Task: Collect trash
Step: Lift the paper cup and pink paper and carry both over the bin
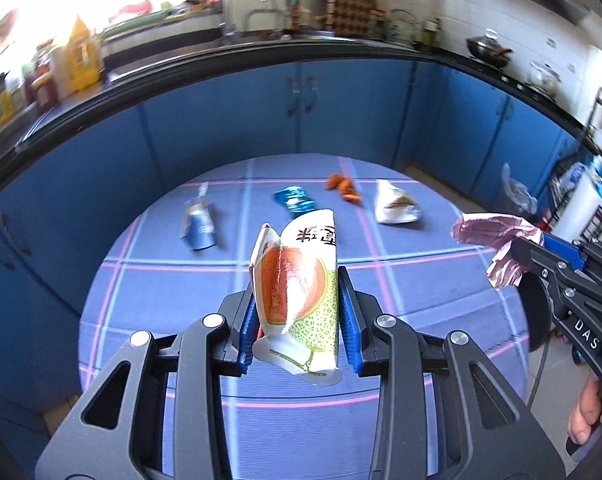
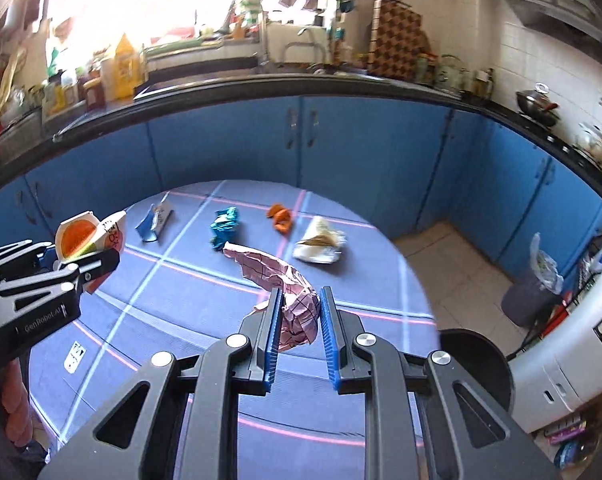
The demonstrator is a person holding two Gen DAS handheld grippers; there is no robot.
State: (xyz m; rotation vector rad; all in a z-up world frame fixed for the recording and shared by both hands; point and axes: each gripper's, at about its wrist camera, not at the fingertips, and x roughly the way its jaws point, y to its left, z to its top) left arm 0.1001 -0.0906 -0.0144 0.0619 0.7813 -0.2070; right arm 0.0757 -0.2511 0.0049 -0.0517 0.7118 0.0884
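Note:
My left gripper [image 1: 299, 276] is shut on a white melon-print wrapper [image 1: 297, 280], held up above the round table [image 1: 421, 292]. The same wrapper [image 2: 87, 238] and left gripper [image 2: 97, 258] show at the left of the right wrist view. My right gripper [image 2: 301, 294] is shut on a crumpled pink paper [image 2: 279, 280], also lifted off the table; that paper [image 1: 497, 236] and gripper [image 1: 519, 250] appear at the right of the left wrist view. On the far half of the table lie a blue-white packet [image 1: 199, 222], a teal wrapper [image 1: 295, 199], orange scraps [image 1: 343, 186] and a white crumpled wrapper [image 1: 395, 204].
Blue cabinets [image 1: 301, 112] under a dark cluttered counter [image 1: 261, 46] curve behind the table. A grey lined bin [image 2: 535, 284] stands on the floor at right, beside a white appliance [image 2: 569, 344]. A black round rim [image 2: 477, 364] sits by the table's right edge. A hand [image 1: 585, 416] holds the right gripper.

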